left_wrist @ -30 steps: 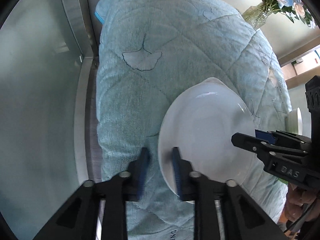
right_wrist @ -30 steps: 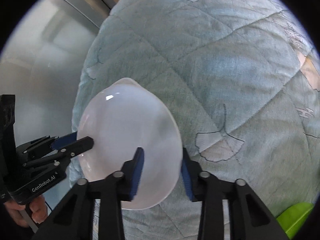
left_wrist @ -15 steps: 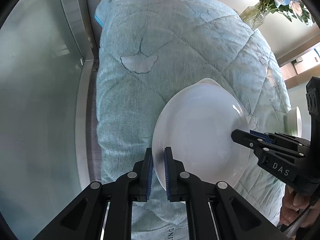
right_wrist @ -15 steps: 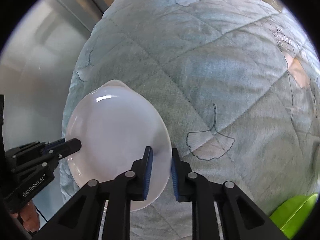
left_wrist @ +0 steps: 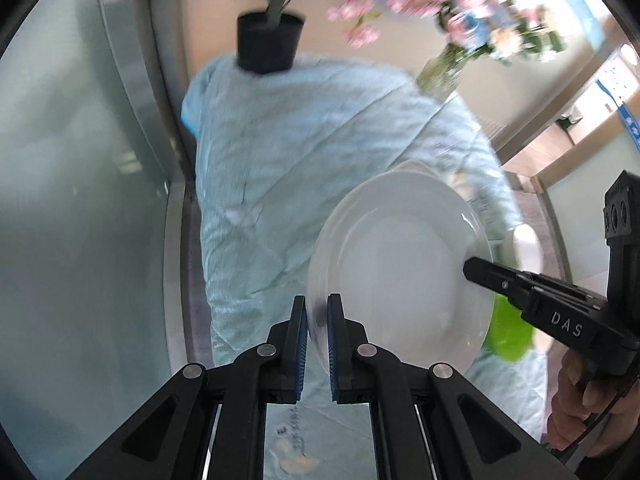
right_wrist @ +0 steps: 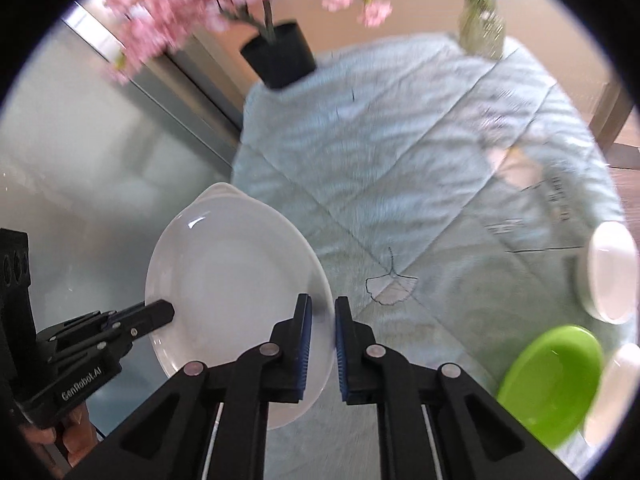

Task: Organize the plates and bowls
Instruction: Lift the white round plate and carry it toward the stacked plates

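Between my two grippers: white plate [right_wrist: 236,276], lifted off quilted bench [right_wrist: 420,200]. Left jaws [left_wrist: 317,320] clamped on its left rim, right jaws [right_wrist: 322,324] on opposite rim. Green plate [right_wrist: 552,380], white bowl [right_wrist: 610,272] lie right, nearer right gripper.

Quilted pale-blue cover [right_wrist: 420,184] over table. On it: black flowerpot [right_wrist: 280,56], glass vase [right_wrist: 480,28], green bowl [right_wrist: 552,384], white bowl [right_wrist: 610,272].

We've got our left gripper [left_wrist: 317,336] pinched down tight on the white ceramic plate's [left_wrist: 400,276] rim, and our right gripper [right_wrist: 321,342] is clamping the opposite edge the same way.
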{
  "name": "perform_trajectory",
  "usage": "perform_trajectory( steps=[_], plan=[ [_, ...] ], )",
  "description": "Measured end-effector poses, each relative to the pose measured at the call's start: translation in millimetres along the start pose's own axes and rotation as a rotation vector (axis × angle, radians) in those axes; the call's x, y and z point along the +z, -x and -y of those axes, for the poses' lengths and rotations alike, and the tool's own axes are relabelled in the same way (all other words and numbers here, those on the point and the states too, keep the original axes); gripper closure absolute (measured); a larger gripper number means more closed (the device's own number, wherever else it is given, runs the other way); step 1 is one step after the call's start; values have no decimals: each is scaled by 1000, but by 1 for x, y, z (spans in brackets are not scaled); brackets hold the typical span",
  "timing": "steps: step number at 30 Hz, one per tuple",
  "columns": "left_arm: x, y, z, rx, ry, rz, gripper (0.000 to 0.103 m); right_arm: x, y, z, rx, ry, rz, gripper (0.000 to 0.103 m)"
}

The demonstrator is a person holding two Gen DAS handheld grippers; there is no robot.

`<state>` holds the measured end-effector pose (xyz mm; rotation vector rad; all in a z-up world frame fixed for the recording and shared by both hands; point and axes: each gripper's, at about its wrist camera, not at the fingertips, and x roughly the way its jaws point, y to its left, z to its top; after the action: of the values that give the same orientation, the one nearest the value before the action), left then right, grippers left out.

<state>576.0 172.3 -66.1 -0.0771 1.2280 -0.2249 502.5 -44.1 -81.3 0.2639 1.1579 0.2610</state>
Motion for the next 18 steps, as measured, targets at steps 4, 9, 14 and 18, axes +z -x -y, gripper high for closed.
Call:
perform_trajectory(
  steps=[4,9,14,18],
  plan=[
    [-4,56,32,-15,-27,42,98,-5,62,1,16,-8,57,94],
    [-30,118,72,-43,-48,80,98,-22,125,2,-5,18,136,95],
    [-65,165,98,-53,-37,101,98,-56,176,5,18,27,167,96],
    [-97,194,117,-61,-48,118,98,-87,211,8,36,29,190,96]
  ],
)
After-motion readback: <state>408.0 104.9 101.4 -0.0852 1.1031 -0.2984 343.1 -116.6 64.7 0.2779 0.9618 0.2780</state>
